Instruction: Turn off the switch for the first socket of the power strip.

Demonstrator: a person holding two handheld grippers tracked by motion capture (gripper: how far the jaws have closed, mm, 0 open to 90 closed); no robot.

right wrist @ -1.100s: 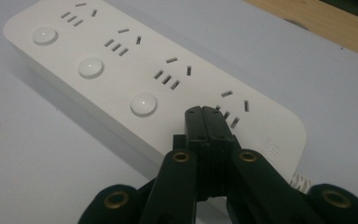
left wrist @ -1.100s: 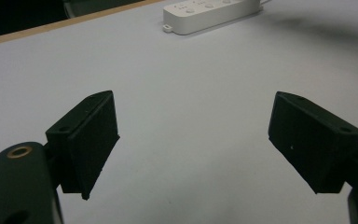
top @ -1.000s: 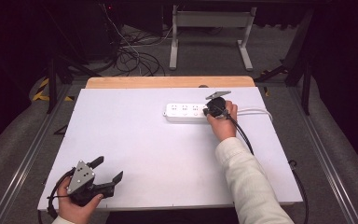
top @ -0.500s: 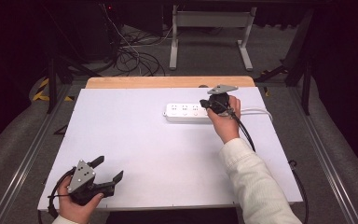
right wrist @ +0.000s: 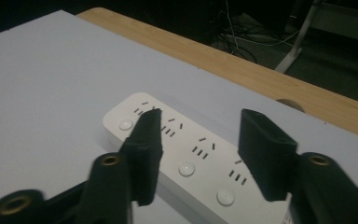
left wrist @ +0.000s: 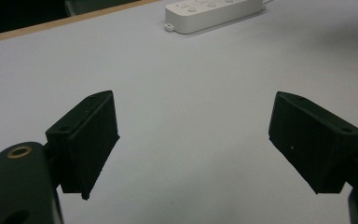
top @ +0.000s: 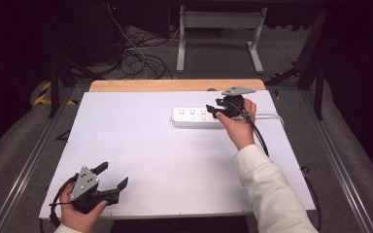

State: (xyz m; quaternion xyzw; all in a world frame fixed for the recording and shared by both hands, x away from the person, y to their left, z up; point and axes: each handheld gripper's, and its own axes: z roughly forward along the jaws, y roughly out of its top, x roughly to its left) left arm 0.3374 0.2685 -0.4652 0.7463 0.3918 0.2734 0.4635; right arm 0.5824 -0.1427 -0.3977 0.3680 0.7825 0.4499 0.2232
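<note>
White tabletop (top: 150, 145) bears one power strip (top: 194, 116).

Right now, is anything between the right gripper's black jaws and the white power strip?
Nothing visible. The right gripper hangs just above the white rectangular power strip, jaws open with bare air between them, having just been opening. The white tabletop around the strip is bare.

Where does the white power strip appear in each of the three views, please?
High view: the power strip lies right of centre toward the far edge, under the right claw.
Left gripper view: the strip is at the top edge, right of centre.
Right gripper view: it lies lower centre, behind the open jaws.
Shared landmark: the wooden table edge behind it.
</note>
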